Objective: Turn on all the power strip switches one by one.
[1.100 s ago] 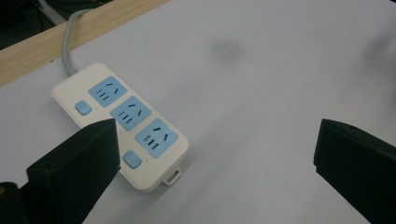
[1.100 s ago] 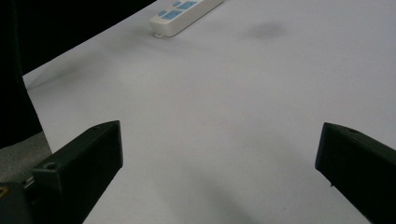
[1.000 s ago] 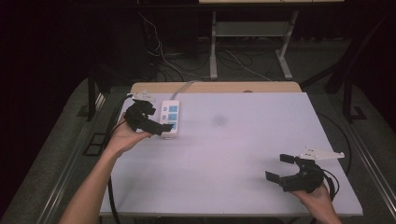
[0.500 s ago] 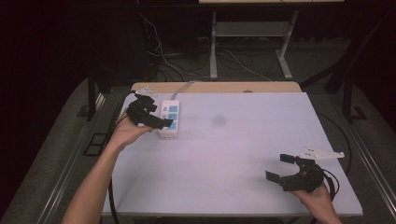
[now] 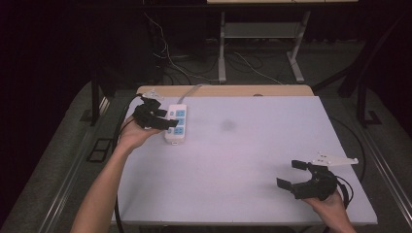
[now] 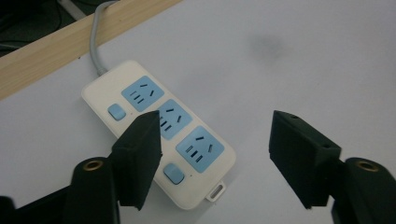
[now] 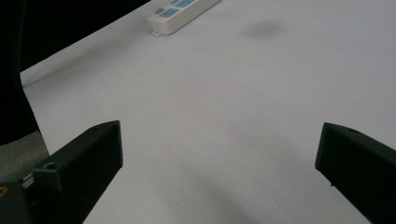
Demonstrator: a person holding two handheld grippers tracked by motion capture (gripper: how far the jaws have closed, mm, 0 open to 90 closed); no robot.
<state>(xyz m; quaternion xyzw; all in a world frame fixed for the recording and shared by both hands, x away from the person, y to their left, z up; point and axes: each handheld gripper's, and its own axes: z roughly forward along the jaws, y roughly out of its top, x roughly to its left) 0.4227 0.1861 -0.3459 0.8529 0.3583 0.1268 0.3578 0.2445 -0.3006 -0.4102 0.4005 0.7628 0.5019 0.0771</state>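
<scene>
At the left of the high view, the left gripper [image 5: 167, 124] hung over the near end of a white power strip [image 5: 176, 124] with three blue sockets, which lay at the far left of the white counter [image 5: 243, 160], close to its wooden back edge [image 5: 223, 91]. A grey cord [image 6: 95, 44] ran from the strip's far end over that edge. The left gripper's fingers [image 6: 140, 154] had just been closing, yet in the left gripper view they stood apart with bare counter between them; one finger overlapped the strip's side in the picture, though whether it touched the casing was hard to tell from that angle. Nothing was gripped. A faint grey smudge [image 5: 227, 126] marked the counter near its middle.

Far to the right, well apart from the strip, the right gripper [image 5: 296, 175] rested near the front corner, its fingers [image 7: 84, 158] spread wide and holding nothing.

The work seemed to be at its very start: the reach to the strip was nearly done, while the grasp itself, and whatever moving or switching was meant to follow, was still left.
</scene>
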